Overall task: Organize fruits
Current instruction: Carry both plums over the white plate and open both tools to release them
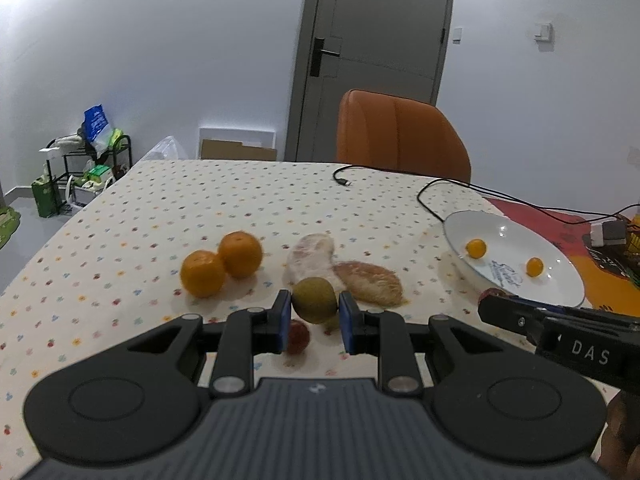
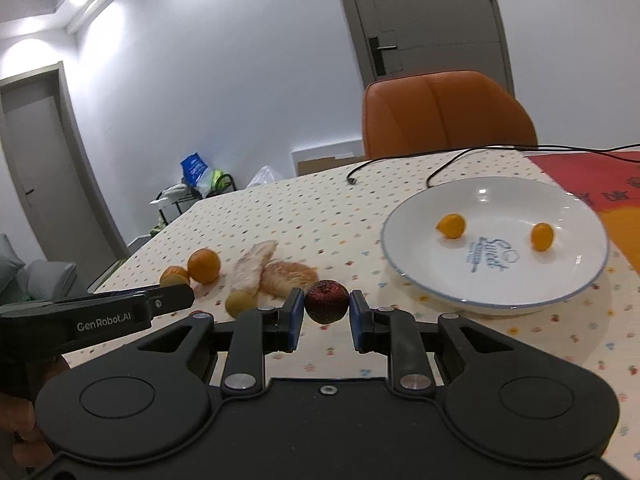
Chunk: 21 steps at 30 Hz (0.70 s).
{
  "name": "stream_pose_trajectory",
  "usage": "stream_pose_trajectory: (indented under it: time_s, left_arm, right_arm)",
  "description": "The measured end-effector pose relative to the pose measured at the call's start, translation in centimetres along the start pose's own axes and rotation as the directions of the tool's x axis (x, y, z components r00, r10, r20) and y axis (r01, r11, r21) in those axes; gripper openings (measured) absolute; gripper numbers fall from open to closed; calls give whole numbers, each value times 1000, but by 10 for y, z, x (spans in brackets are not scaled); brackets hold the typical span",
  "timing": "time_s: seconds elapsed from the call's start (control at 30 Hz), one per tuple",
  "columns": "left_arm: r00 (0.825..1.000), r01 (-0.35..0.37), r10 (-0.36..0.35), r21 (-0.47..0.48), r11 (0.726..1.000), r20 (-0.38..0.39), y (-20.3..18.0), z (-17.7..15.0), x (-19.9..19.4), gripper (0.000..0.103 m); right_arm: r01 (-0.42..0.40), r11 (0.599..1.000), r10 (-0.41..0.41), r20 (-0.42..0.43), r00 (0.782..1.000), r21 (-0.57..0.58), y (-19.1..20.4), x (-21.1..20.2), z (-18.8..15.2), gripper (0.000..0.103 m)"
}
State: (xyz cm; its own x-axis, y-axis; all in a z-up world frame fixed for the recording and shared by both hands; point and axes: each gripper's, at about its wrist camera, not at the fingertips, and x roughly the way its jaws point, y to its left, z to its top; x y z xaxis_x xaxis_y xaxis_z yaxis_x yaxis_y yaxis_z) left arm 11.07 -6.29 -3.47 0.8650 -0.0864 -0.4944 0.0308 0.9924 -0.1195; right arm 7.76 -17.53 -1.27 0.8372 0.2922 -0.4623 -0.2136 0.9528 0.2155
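Dotted tablecloth [image 2: 304, 208] bears a white plate [image 2: 416, 272] — two kumquats [image 2: 452, 225] inside — left tool [image 1: 314, 312] clamps a green fruit [image 1: 314, 300], right tool [image 2: 326, 312] a dark-red one [image 2: 326, 301].

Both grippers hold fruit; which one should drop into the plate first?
Probably right. The right gripper holds the dark red fruit beside the plate; the left gripper, holding the green fruit, is farther away.

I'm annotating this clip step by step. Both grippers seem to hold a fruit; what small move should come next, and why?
Probably carry the right gripper, shut on the dark red fruit, rightward over the white plate and release. The plate lies close on its right and holds only two small orange fruits.
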Motion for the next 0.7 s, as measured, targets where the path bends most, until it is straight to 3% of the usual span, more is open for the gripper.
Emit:
stream_pose_trajectory:
  time_s: [0.7]
  left_arm:
    - [997, 68, -71, 111, 992, 25, -62, 15, 16, 24]
  right_arm:
    - [75, 993, -81, 65, 995, 93, -62, -25, 1, 23]
